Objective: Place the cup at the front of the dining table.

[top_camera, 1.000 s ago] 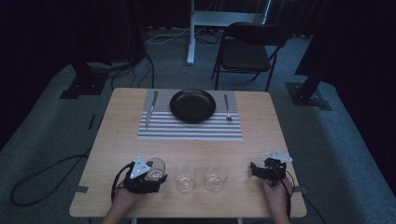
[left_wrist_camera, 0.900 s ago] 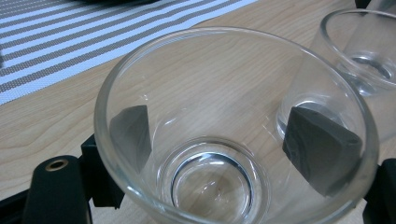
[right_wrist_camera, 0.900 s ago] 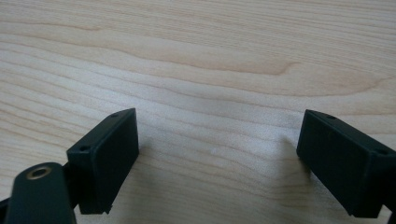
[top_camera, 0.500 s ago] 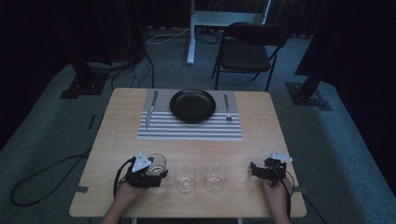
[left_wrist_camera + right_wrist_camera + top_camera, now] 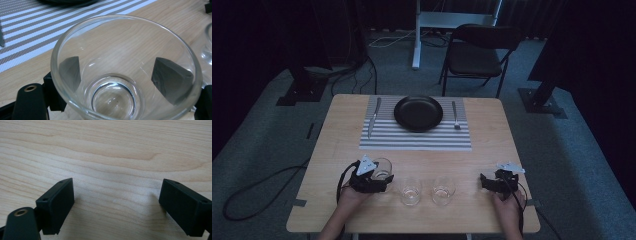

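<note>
A clear glass (image 5: 383, 166) stands at the near left of the wooden table (image 5: 492, 140), and my left gripper (image 5: 381, 179) is shut on it. In the left gripper view the glass (image 5: 120, 50) sits between the two pads (image 5: 71, 72) of my left gripper (image 5: 121, 77), which press its sides. Two more empty glasses (image 5: 410, 192) (image 5: 443, 190) stand in a row to its right. My right gripper (image 5: 485, 181) rests at the near right, open. In the right gripper view my right gripper (image 5: 115, 205) has only bare wood between its jaws.
A striped placemat (image 5: 412, 140) lies at the far middle with a black plate (image 5: 418, 113), a knife (image 5: 373, 117) on its left and a fork (image 5: 455, 115) on its right. A black folding chair (image 5: 477, 55) stands beyond the table.
My left gripper and the glass in it have shifted slightly forward, away from the near edge. The right gripper has stayed put.
</note>
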### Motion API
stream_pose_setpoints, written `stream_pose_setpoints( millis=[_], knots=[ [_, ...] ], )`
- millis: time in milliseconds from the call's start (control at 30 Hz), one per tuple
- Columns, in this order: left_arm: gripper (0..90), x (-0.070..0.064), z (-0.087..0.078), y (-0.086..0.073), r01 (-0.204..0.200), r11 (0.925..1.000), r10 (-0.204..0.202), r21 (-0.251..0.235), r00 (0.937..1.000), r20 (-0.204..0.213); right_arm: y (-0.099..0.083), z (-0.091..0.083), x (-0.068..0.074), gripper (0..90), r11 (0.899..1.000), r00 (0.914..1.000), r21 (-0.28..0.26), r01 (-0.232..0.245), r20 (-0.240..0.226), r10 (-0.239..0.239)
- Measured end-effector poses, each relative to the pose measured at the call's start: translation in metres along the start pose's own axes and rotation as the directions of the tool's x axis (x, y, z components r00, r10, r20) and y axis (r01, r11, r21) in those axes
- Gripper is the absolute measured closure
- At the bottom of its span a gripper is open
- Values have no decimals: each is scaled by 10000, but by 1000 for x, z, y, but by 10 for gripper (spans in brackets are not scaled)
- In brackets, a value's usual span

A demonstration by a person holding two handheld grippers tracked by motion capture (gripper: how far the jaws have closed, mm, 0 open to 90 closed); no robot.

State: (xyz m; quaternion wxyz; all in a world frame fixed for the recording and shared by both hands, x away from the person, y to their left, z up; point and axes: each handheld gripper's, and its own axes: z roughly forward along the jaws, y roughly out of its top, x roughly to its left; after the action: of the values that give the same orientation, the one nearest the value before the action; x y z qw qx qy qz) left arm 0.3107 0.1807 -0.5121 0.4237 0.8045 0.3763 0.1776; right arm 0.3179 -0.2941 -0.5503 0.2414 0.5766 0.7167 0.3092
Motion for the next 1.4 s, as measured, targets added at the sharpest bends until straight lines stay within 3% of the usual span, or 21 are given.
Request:
stream_pose_setpoints(
  millis=[433, 633, 1067, 1400],
  knots=[
    [205, 9, 10, 16, 158, 9998, -160, -124, 9998, -120, 0, 0, 0, 122, 10000, 10000, -1, 12, 1, -12],
    [205, 18, 17, 22, 465, 9987, -471, -210, 9984, -299, 0, 0, 0, 122, 10000, 10000, 1, 6, 1, -6],
    [205, 23, 24, 29, 439, 9989, -446, -191, 9981, -428, 0, 0, 0, 122, 10000, 10000, -5, 25, 0, -25],
    [205, 32, 31, 44, 517, 9982, -537, -303, 9960, -709, 0, 0, 0, 122, 10000, 10000, -1, 23, 2, -23]
  ],
)
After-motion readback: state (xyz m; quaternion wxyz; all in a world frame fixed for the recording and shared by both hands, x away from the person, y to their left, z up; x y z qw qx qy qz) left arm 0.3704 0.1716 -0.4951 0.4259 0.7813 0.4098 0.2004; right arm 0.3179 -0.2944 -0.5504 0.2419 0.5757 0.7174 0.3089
